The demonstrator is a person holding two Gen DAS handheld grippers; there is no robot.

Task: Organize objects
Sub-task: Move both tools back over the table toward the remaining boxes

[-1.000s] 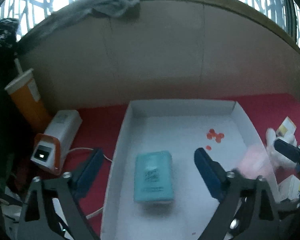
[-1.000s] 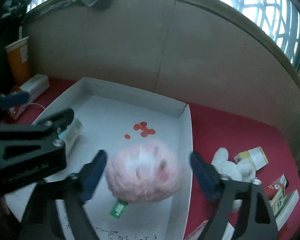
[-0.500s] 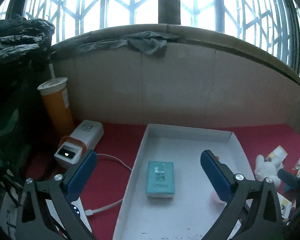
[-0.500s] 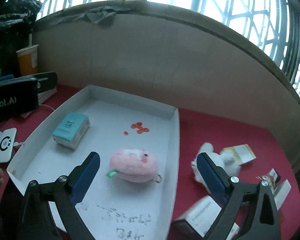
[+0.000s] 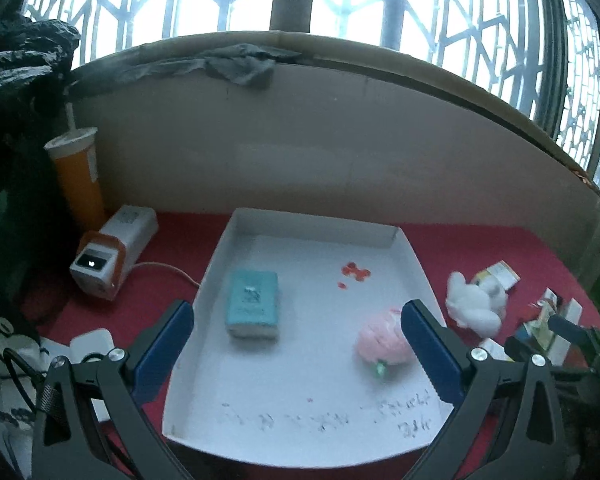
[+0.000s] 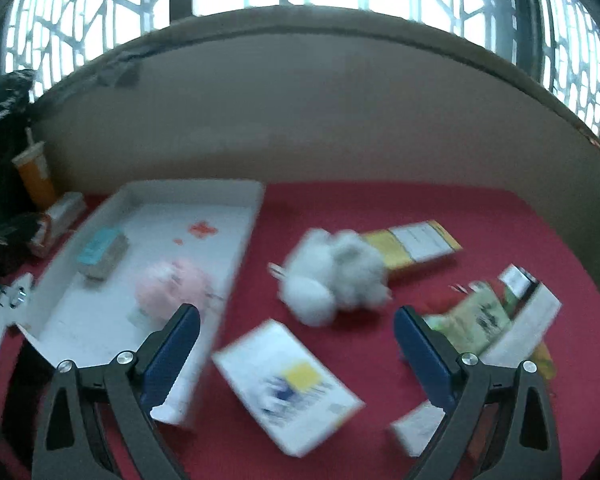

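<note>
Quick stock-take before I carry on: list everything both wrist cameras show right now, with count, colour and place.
tray: 1, white, on the red table
teal box: 1, teal, in the tray, left part
pink plush: 1, pink, in the tray, right part
white plush: 1, white, on the table right of the tray
yellow-white box: 1, behind the white plush
white box: 1, white with yellow patch, near table edge
green packet pile: count unclear, far right
cup: 1, orange, with straw, far left
white-orange device: 1, beside the cup
left claw: open, over the tray
right claw: open, over the white box
</note>
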